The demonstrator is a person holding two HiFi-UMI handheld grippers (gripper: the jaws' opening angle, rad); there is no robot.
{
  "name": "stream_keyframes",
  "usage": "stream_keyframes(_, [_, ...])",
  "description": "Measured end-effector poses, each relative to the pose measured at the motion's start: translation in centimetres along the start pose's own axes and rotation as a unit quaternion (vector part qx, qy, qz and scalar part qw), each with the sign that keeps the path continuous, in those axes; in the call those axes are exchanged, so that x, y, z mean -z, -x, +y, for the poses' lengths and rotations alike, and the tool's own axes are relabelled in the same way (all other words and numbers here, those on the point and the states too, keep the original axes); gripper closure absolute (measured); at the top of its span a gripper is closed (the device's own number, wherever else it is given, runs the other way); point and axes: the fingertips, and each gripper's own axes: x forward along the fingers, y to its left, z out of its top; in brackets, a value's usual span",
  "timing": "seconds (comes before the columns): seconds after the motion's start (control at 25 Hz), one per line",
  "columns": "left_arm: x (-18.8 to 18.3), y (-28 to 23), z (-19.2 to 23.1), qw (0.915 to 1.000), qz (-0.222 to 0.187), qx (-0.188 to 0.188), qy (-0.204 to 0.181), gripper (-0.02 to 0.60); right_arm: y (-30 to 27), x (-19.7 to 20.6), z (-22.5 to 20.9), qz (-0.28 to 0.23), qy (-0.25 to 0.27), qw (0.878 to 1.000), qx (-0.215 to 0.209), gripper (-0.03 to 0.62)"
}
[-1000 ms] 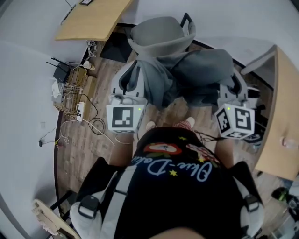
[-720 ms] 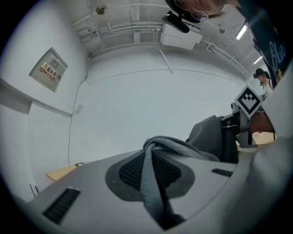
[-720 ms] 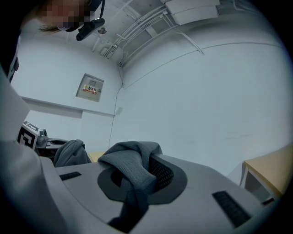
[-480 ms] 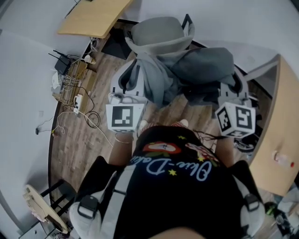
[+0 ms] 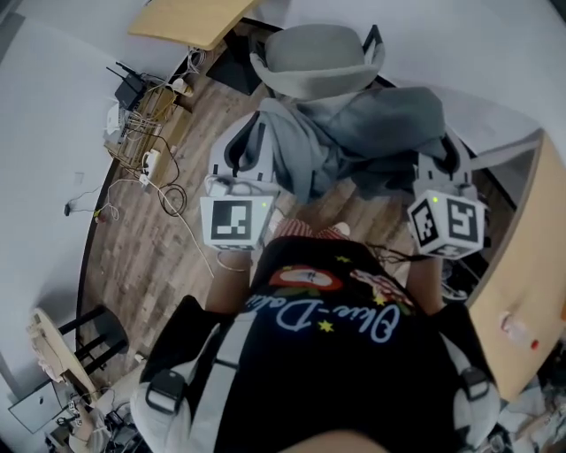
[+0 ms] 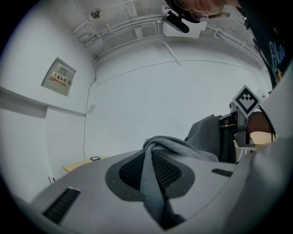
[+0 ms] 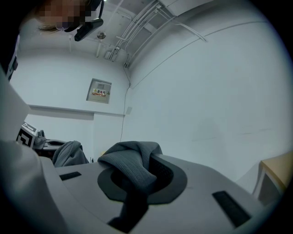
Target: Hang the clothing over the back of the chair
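A grey sweatshirt (image 5: 354,133) hangs spread between my two grippers, just in front of a grey office chair (image 5: 318,57) whose curved back faces me. My left gripper (image 5: 255,146) is shut on one bunched edge of the sweatshirt (image 6: 153,169). That fold runs down between the left gripper (image 6: 155,183) jaws. My right gripper (image 5: 439,161) is shut on the other edge (image 7: 130,167), which is pinched in the right gripper (image 7: 137,180) throat. The cloth's middle sags below chair-back height. The fingertips are hidden by fabric in the head view.
A wooden desk (image 5: 190,18) stands at the far left behind the chair. Another desk (image 5: 513,257) is close on the right. A router and tangled cables (image 5: 141,133) lie on the wood floor at the left wall. A stool (image 5: 62,345) sits at the lower left.
Both grippers have carried the sweatshirt sideways and slightly closer to the chair. The room has swung in the head view as the person turned. Both grips are unchanged.
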Motion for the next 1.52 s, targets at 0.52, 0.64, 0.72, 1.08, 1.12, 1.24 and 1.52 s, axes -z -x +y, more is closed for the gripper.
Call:
stream_keyframes(0.52, [0.8,0.5,1.8,0.9994,0.008,-0.032,0.008,0.541,-2.0,0.7,1.5,0.005,0.001,1.000,-0.028,0.556])
stream_keyframes(0.64, [0.9,-0.8,2.4,0.9995,0.006,-0.028,0.013,0.541,-3.2,0.4,1.2,0.007,0.007,1.000,-0.024,0.556])
stream_keyframes(0.72, [1.0,-1.7,2.8,0.9994,0.003,-0.027,0.019,0.541,-4.1,0.1,1.0,0.007,0.013,1.000,-0.022,0.556])
stream_keyframes(1.08, [0.8,-5.0,3.8,0.9994,-0.004,-0.024,0.024,0.541,-7.1,-0.7,-0.2,0.007,0.023,1.000,-0.019,0.556])
stream_keyframes(1.12, [0.8,-5.3,3.9,0.9994,-0.004,-0.024,0.024,0.541,-7.5,-0.7,-0.3,0.008,0.022,1.000,-0.019,0.556])
stream_keyframes(1.24, [0.9,-6.0,4.3,0.9997,0.000,-0.020,0.016,0.541,-8.3,-0.9,-0.4,0.011,0.023,0.999,-0.019,0.556])
stream_keyframes(1.52, [1.5,-9.6,6.2,0.9994,0.006,-0.022,0.027,0.541,-12.4,-0.6,-1.1,0.023,0.025,0.999,-0.017,0.556])
